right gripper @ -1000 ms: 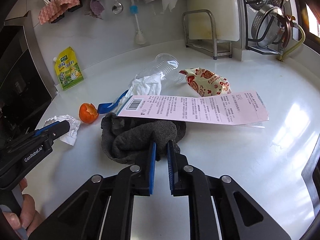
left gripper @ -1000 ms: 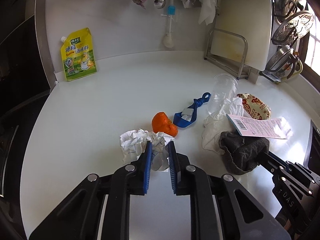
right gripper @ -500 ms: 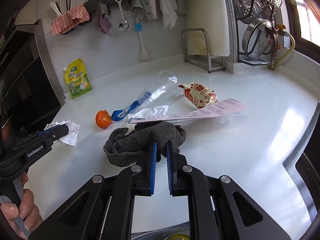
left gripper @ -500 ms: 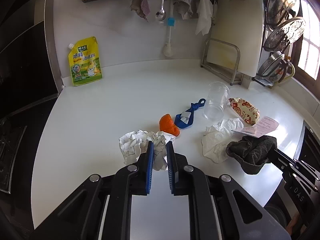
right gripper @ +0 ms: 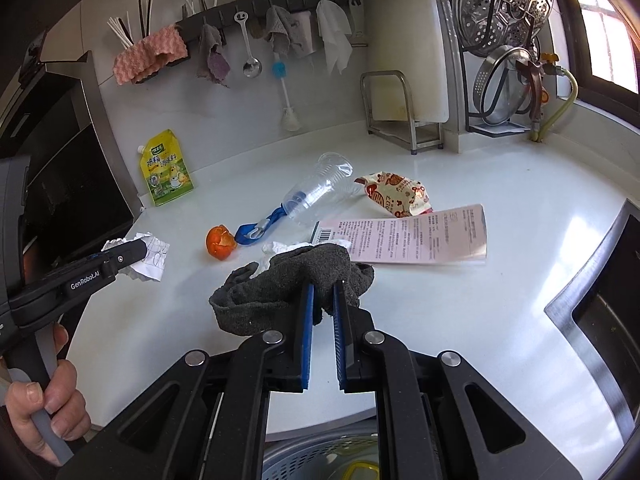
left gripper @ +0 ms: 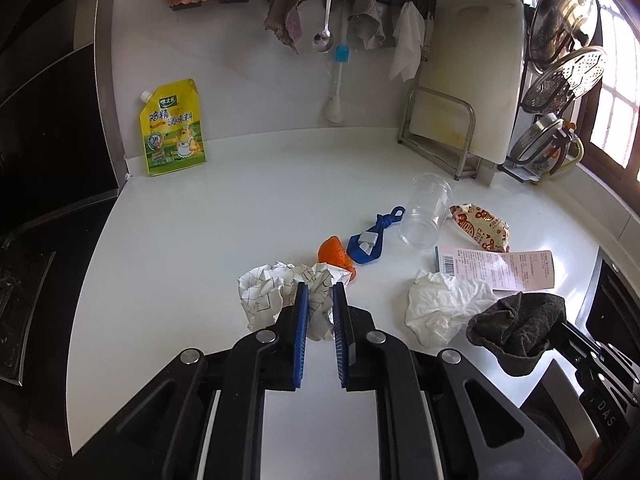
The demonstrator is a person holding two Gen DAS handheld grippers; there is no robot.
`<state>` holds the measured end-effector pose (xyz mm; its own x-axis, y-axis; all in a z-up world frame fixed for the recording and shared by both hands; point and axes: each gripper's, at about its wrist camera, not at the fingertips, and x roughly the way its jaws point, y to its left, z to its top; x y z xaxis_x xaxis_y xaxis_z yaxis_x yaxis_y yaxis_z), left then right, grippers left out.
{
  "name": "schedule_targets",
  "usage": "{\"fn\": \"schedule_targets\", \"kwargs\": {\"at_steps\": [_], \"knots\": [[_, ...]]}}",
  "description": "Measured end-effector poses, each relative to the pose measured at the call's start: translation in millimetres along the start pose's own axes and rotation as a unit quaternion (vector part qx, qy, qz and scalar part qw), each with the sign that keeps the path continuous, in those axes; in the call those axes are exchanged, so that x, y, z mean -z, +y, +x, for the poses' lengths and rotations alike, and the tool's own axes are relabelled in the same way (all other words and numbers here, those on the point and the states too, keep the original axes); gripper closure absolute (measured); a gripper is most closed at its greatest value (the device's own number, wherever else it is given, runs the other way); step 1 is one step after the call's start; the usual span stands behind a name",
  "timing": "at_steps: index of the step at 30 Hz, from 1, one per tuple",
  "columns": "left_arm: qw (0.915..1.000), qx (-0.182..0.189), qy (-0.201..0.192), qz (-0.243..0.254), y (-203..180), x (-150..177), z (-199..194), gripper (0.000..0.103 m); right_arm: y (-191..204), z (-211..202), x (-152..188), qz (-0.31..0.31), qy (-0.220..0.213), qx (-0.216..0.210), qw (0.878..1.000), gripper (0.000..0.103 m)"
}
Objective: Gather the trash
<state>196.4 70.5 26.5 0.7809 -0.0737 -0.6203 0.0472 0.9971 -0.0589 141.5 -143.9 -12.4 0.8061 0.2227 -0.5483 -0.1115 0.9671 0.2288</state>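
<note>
My left gripper (left gripper: 319, 294) is shut on a crumpled white paper with grid lines (left gripper: 264, 292) and holds it above the white counter (left gripper: 240, 200); it also shows in the right wrist view (right gripper: 150, 256). My right gripper (right gripper: 320, 292) is shut on a dark grey rag (right gripper: 280, 284), lifted off the counter; the rag also shows in the left wrist view (left gripper: 520, 328). On the counter lie an orange peel (left gripper: 334, 252), a blue strap (left gripper: 372, 236), a clear plastic cup (left gripper: 426, 210), a white tissue (left gripper: 444, 308), a pink receipt (left gripper: 496, 268) and a snack wrapper (left gripper: 482, 226).
A yellow seasoning pouch (left gripper: 172, 130) leans on the back wall. A cutting board in a metal rack (left gripper: 456, 120) and pot lids (left gripper: 568, 64) stand at the back right. A metal bin (right gripper: 332, 456) sits below the counter's front edge. A dark appliance (left gripper: 48, 120) is at left.
Both grippers have risen and pulled back from the counter with their loads. The receipt that rested on the rag has slid off and lies flat on the counter.
</note>
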Motion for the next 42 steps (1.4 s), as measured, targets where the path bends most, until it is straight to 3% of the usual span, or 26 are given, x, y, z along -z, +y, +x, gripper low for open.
{"fn": "schedule_targets", "kwargs": {"at_steps": [5,10,17,22,33,35,37,39,42], "knots": [[0.9996,0.022,0.017,-0.001,3,0,16,0.086,-17,-6,12,0.025,0.000,0.007,1.000,0.094],[0.9996,0.018,0.020,0.001,4,2,21,0.086,-27,-9,19,0.041,0.000,0.006,0.999,0.094],[0.9998,0.014,0.014,0.007,8,3,11,0.096,-34,-10,17,0.045,-0.008,-0.001,0.999,0.094],[0.9998,0.012,0.016,0.003,12,7,6,0.096,-36,-13,15,0.045,-0.013,-0.004,0.999,0.094],[0.9993,0.015,0.031,-0.012,19,19,9,0.096,-40,4,33,0.043,0.040,0.010,0.998,0.090],[0.9994,0.013,0.032,-0.011,20,21,8,0.092,-42,3,35,0.042,0.042,0.016,0.998,0.065],[0.9994,0.008,0.032,-0.011,21,22,9,0.072,-43,-2,38,0.040,0.034,0.026,0.998,0.049],[0.9995,0.007,0.028,-0.013,23,24,7,0.057,-45,-6,40,0.041,0.030,0.032,0.998,0.049],[0.9997,0.000,0.019,-0.012,25,25,4,0.052,-48,-11,40,0.052,0.024,0.029,0.998,0.048]]}}
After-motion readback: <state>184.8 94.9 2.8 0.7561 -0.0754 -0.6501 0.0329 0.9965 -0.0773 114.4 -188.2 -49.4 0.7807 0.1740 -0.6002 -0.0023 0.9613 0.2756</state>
